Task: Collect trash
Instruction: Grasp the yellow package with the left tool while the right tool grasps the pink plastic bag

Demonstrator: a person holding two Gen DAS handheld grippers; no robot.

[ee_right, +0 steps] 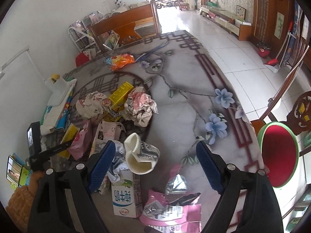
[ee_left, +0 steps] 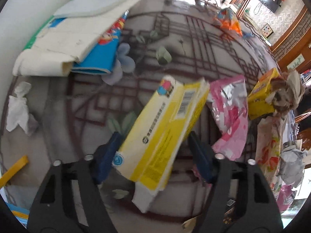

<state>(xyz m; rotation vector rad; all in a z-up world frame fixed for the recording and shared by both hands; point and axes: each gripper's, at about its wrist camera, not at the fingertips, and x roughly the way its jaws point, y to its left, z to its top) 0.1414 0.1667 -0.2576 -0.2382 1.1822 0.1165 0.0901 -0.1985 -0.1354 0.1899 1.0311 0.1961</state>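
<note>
Trash lay all over the table [ee_left: 194,44]. My left gripper [ee_left: 153,153] had its jaws pinching a yellow box [ee_left: 165,128]; my right gripper [ee_right: 155,159] stood spread, empty. That box could slip if squeezed crooked.

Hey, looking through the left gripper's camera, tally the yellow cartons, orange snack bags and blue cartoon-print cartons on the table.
Yellow cardboard cartons: 2
Orange crinkled snack bags: 1
Blue cartoon-print cartons: 1
Total: 4
</note>
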